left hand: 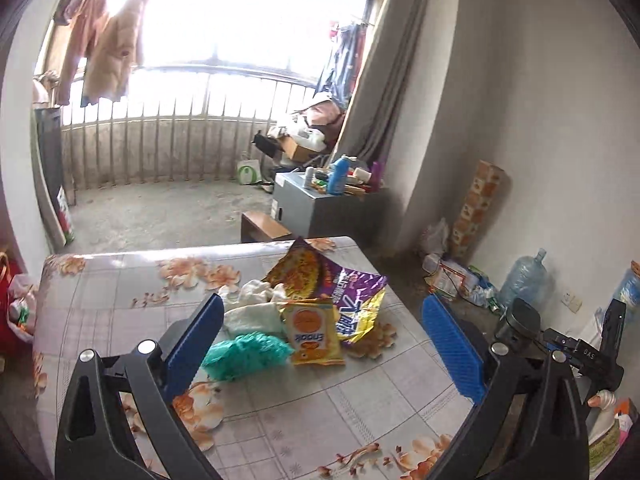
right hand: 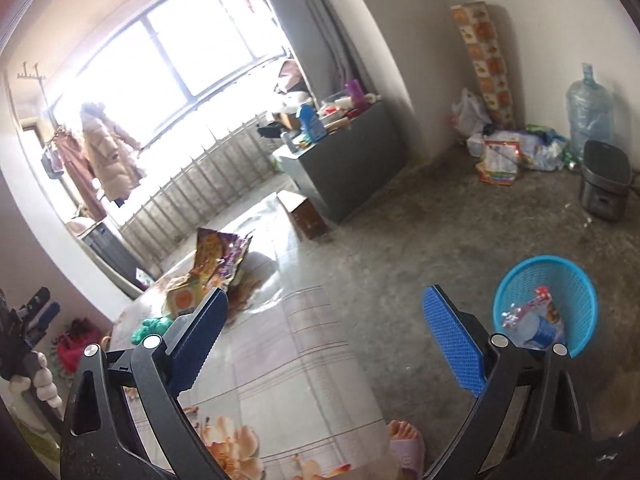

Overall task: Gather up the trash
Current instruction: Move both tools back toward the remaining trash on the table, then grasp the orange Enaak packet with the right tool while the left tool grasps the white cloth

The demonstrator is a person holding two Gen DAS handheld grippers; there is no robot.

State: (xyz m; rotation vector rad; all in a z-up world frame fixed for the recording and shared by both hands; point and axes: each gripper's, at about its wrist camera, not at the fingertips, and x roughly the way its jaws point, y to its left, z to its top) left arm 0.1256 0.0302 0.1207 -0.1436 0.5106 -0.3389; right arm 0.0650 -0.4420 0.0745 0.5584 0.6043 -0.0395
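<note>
A heap of trash lies on the flowered table (left hand: pixel 120 300): a large purple and yellow snack bag (left hand: pixel 332 284), a small yellow snack packet (left hand: pixel 314 330), white crumpled tissue (left hand: pixel 256 308) and a teal crumpled wad (left hand: pixel 248 354). My left gripper (left hand: pixel 322 344) hangs open above the table, the heap lying beyond and between its blue pads (left hand: pixel 196 344). My right gripper (right hand: pixel 324 340) is open and empty over the table's right edge (right hand: pixel 344 320). The snack bag (right hand: pixel 220 256) and yellow packet (right hand: pixel 186 298) lie to its far left. A blue mesh basket (right hand: pixel 576 280) on the floor holds some wrappers.
A grey cabinet (right hand: pixel 352 164) crowded with bottles stands beyond the table, a brown box (right hand: pixel 304 212) beside it. Bags, a water jug (right hand: pixel 588 116) and a dark cooker (right hand: pixel 604 180) line the far wall. A person's sandalled foot (right hand: pixel 406 444) is near the table. Railing and hanging clothes at the back.
</note>
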